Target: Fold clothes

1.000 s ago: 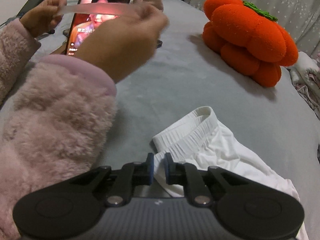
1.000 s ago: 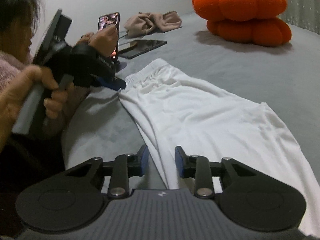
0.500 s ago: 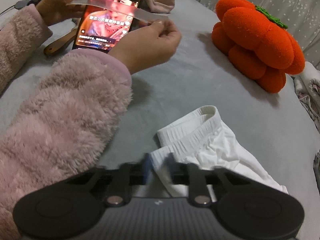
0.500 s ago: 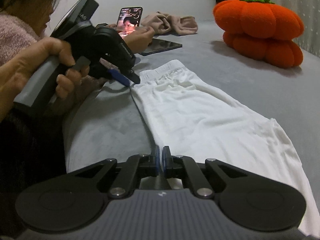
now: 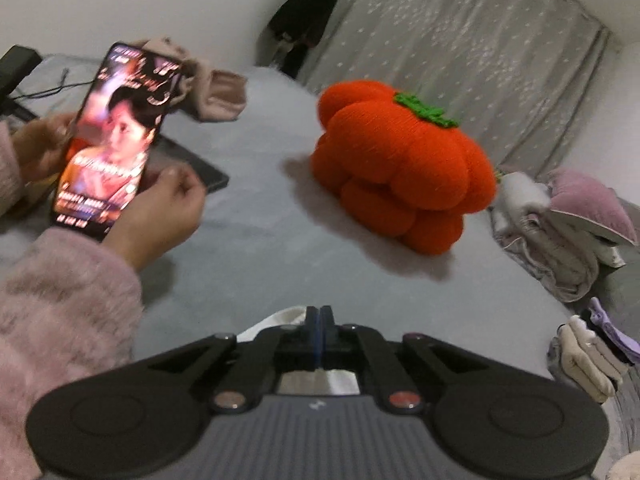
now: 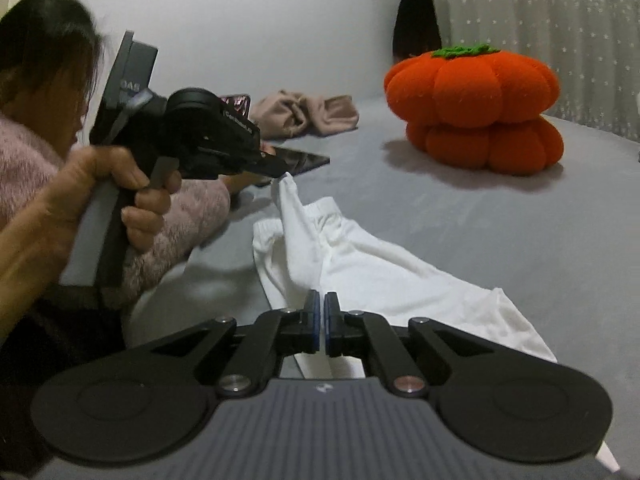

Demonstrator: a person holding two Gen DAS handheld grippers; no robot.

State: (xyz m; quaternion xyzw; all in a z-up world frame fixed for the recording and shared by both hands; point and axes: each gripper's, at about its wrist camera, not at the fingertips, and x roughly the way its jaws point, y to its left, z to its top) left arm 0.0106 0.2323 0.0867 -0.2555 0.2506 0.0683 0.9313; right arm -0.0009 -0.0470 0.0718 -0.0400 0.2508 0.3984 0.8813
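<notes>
Your left gripper (image 6: 280,172) is clamped on the waistband corner of the white trousers (image 6: 360,264), holding that corner in a raised peak above the grey bed (image 6: 480,220). Your right gripper (image 6: 320,322) is pinched on the near edge of the same garment; its pads sit almost together with only thin fabric between them. The trousers lie on the near side of the orange pumpkin cushion (image 6: 474,108), well apart from it, with the legs trailing toward the right gripper.

Risks from this position:

- Slip. Each grip holds a thin edge only. A fast or uneven lift could pull the cloth out of either pair of tongs.
- Skewed fold. If one gripper travels further than the other, the fold line would likely run crooked.
- Obstruction. A second person's pink sleeve (image 6: 172,236) lies to the left of the cushion, just beside the waistband. The raised corner could catch on it.
</notes>
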